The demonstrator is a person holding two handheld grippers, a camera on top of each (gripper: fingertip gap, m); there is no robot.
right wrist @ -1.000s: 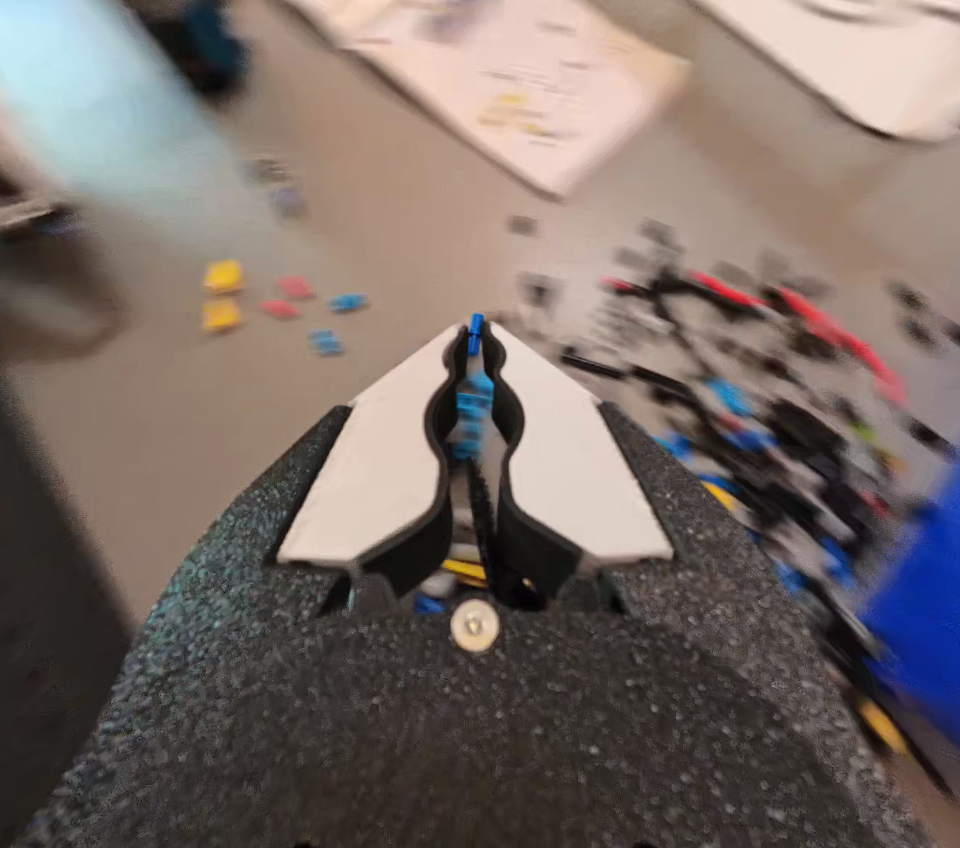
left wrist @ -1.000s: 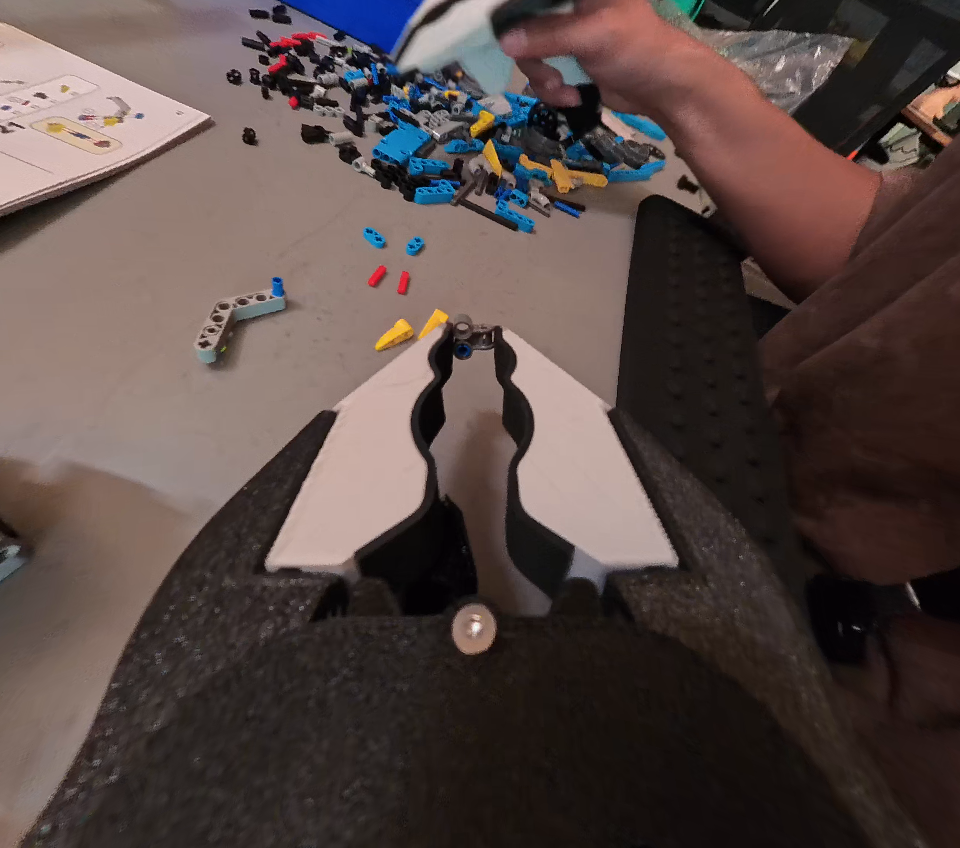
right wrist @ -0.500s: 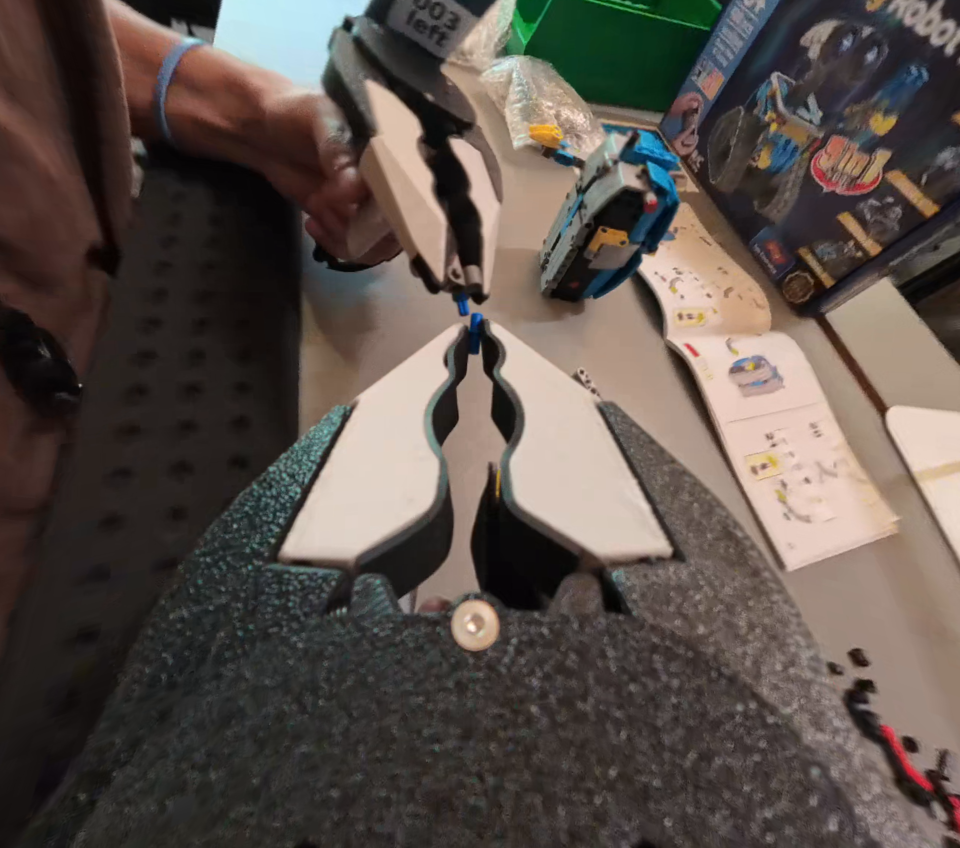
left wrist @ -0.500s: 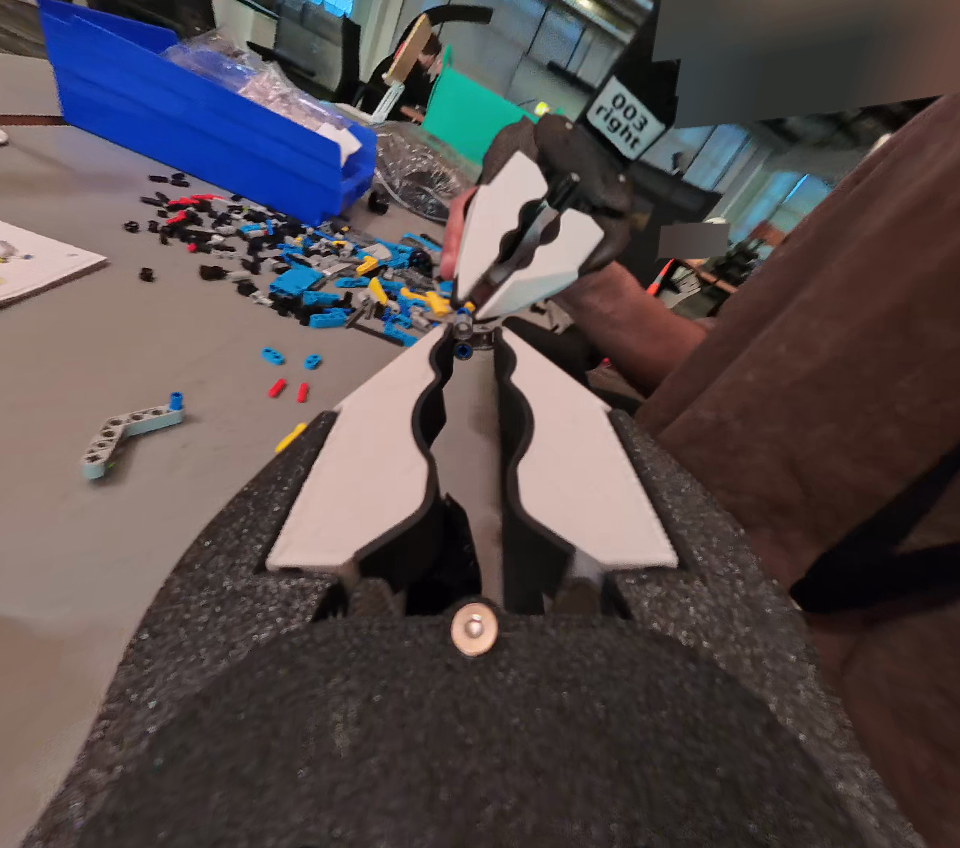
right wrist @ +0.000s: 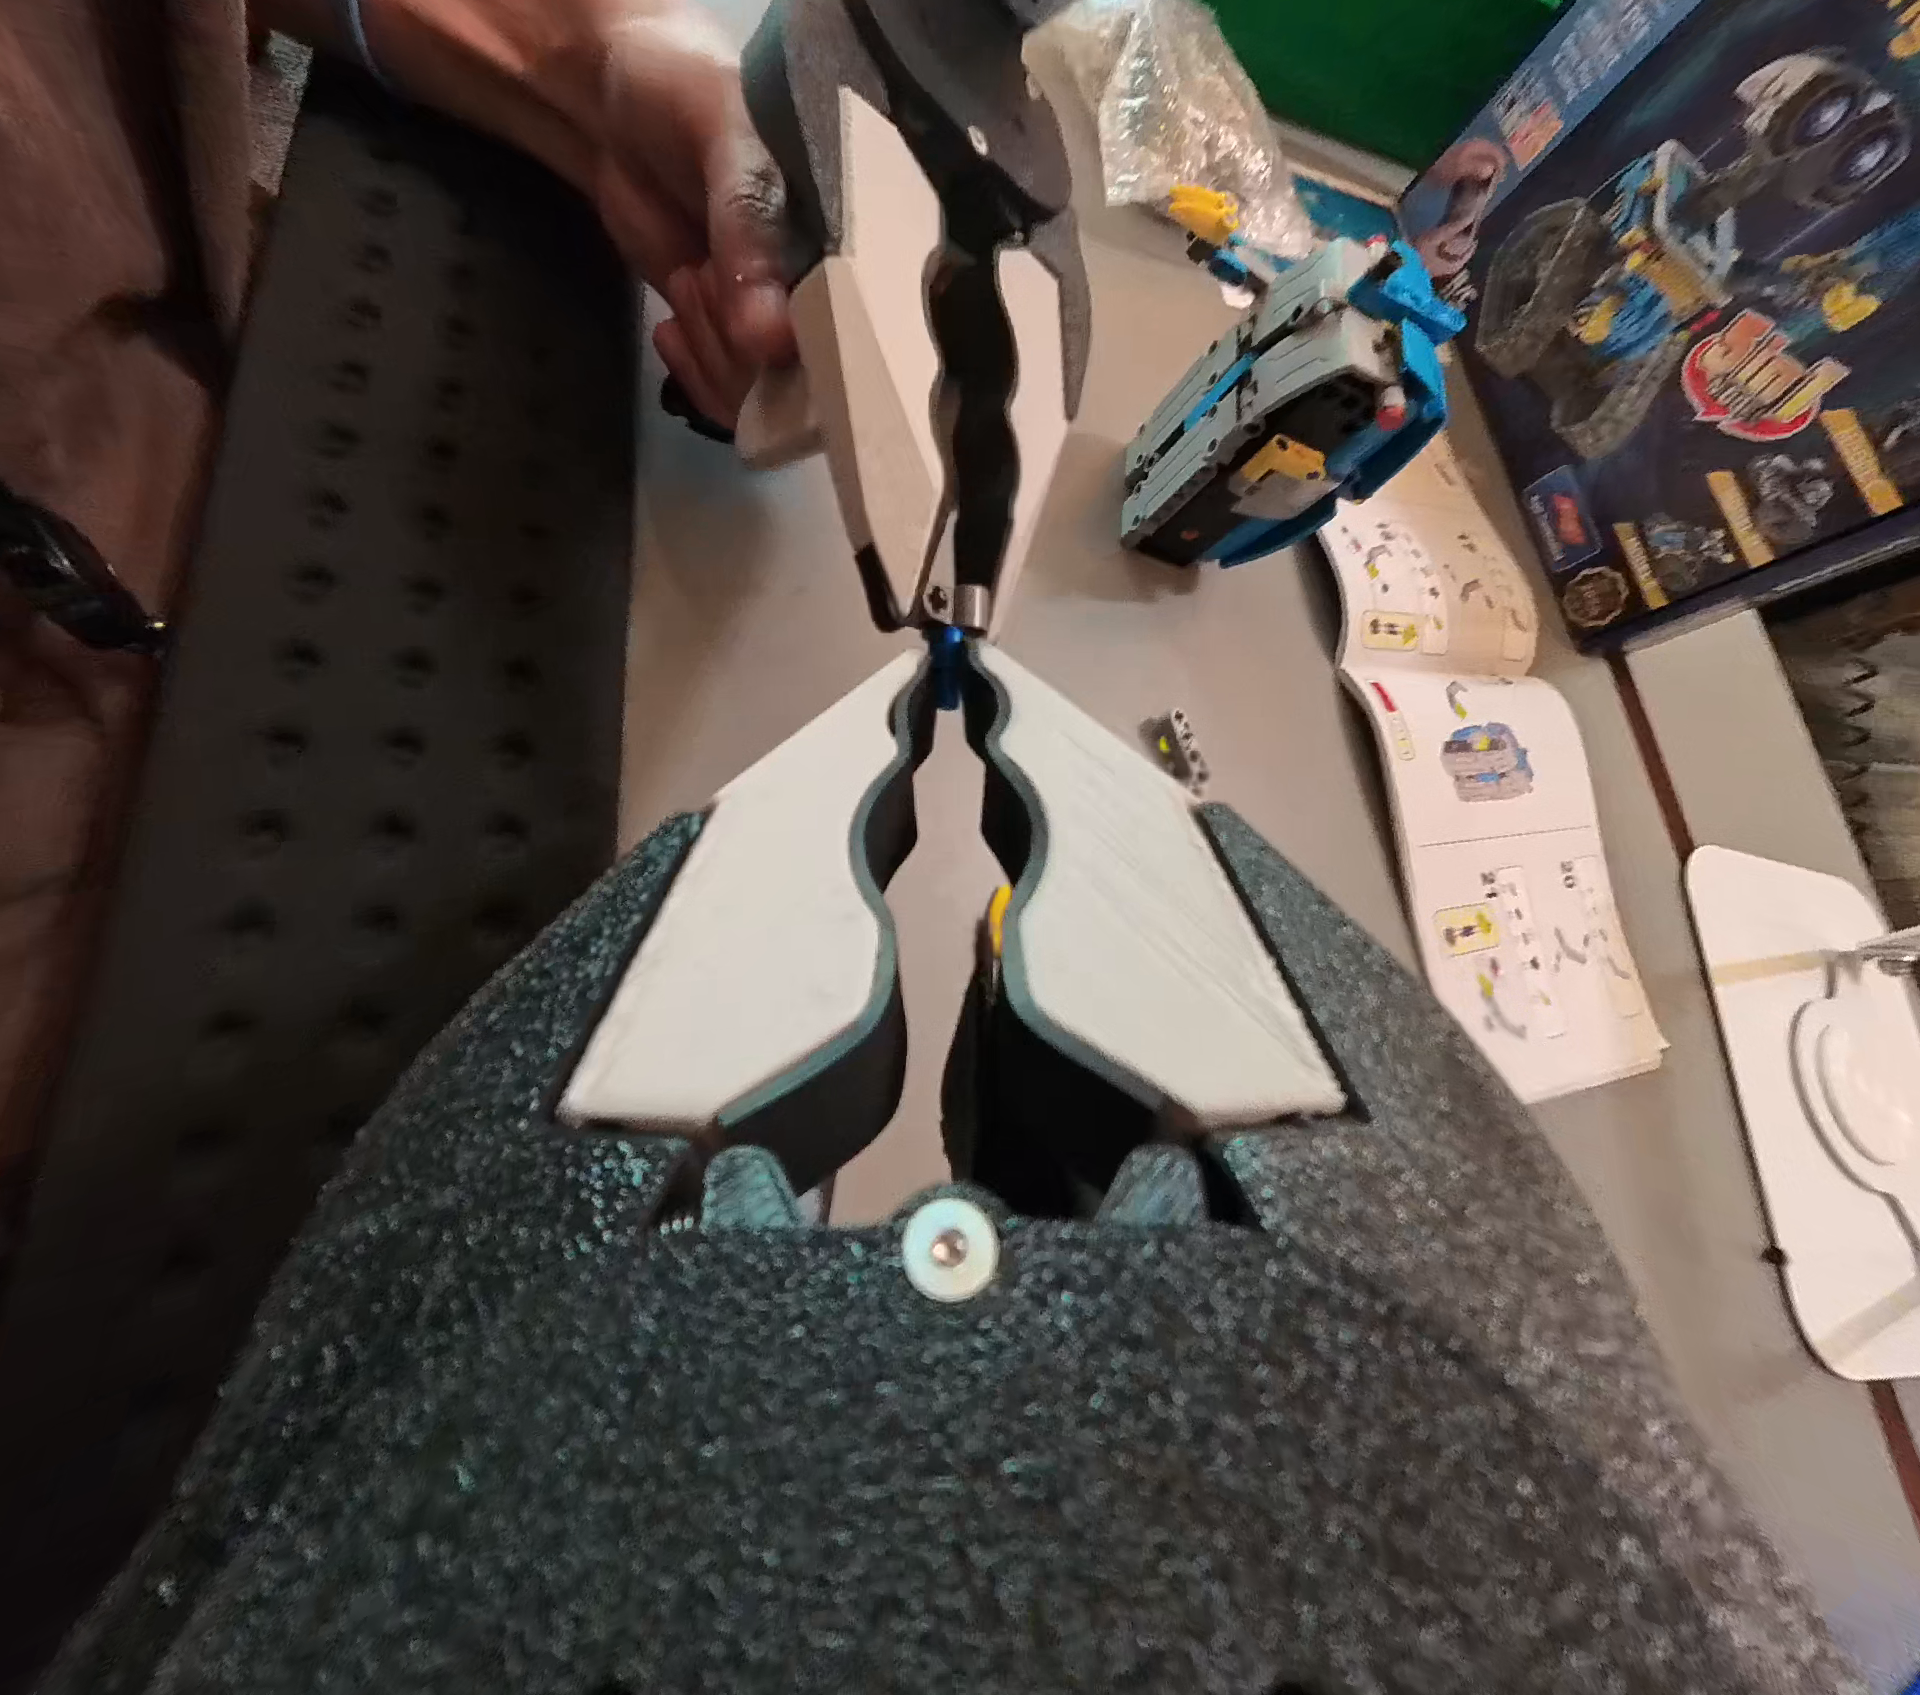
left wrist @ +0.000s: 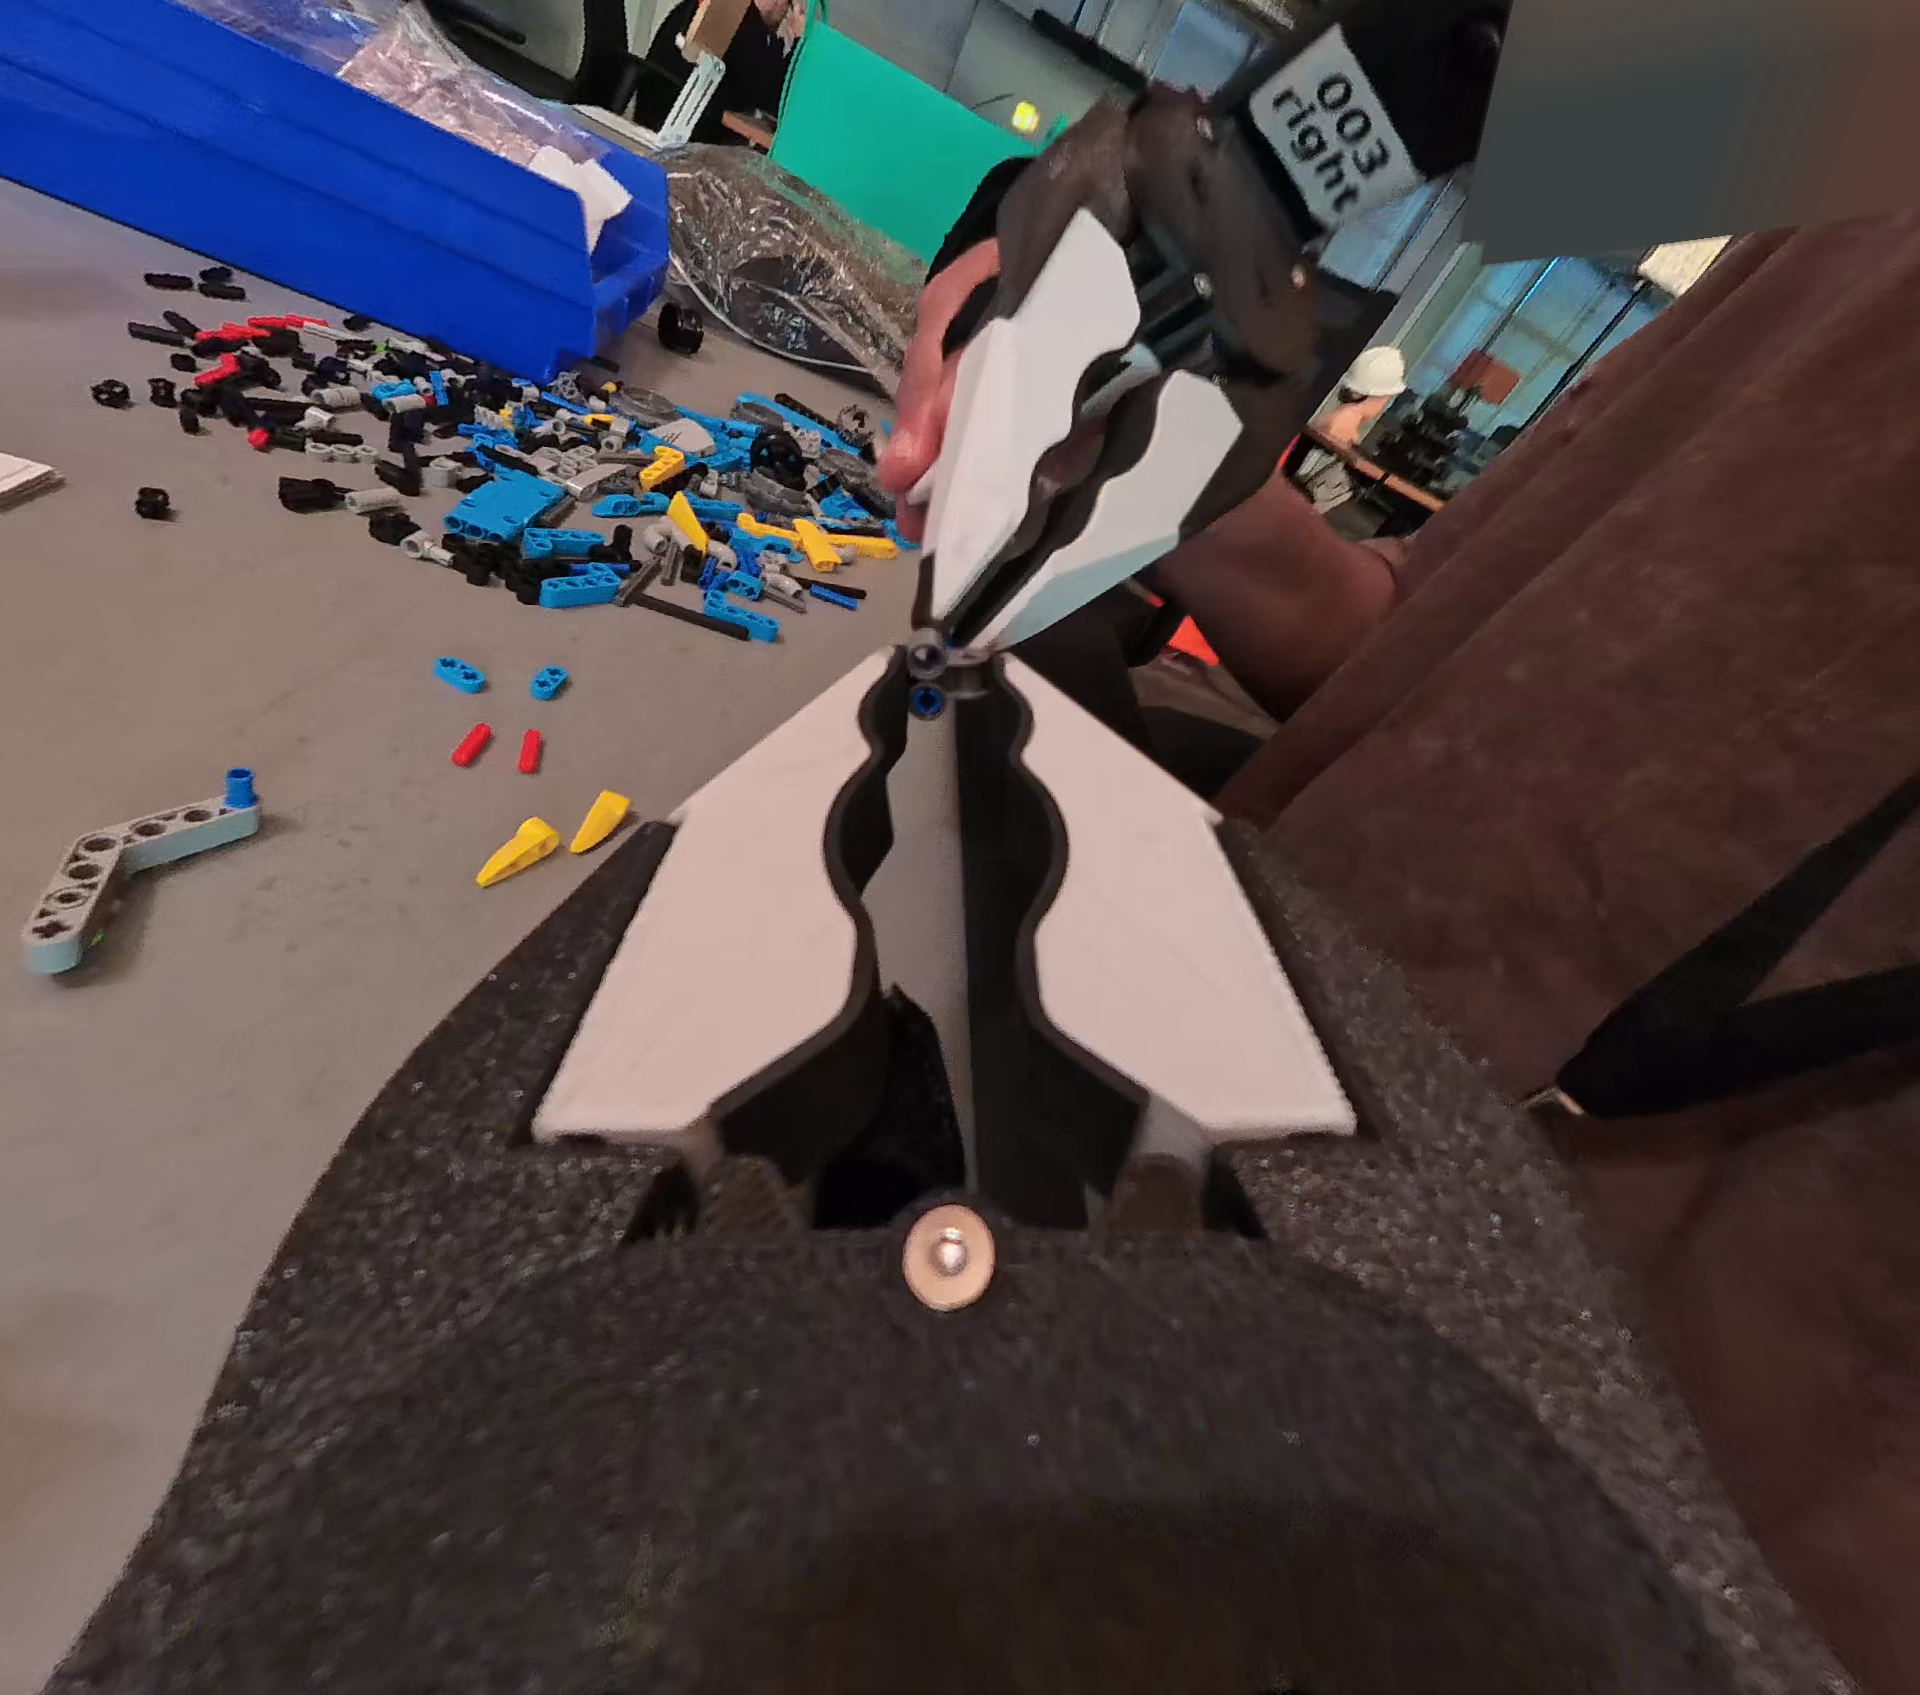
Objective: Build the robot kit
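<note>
My left gripper (left wrist: 940, 677) is shut on a small grey connector (left wrist: 964, 687) with a blue pin end showing at its tip. My right gripper (right wrist: 945, 681) is shut on a short blue pin (right wrist: 945, 669). Both are held above the grey table, tip to tip. In the right wrist view the left gripper (right wrist: 933, 598) comes down from above, and the grey connector (right wrist: 972, 606) touches the top of the blue pin. In the left wrist view the right gripper (left wrist: 945, 632) reaches in from the upper right, held by a hand.
A pile of loose building parts (left wrist: 582, 482) lies before a blue bin (left wrist: 312, 191). Nearer are a grey angled beam (left wrist: 125, 856), yellow wedges (left wrist: 551, 835) and red pins (left wrist: 499, 746). A part-built blue-grey model (right wrist: 1288, 419), booklet (right wrist: 1486, 866), kit box (right wrist: 1714, 191) and black pad (right wrist: 395, 606) surround. My two grippers' fingertips are within a few centimetres of each other.
Both grippers rose from the table and swung to face each other. Their tips closed the last gap, and the blue pin now meets the grey connector.
</note>
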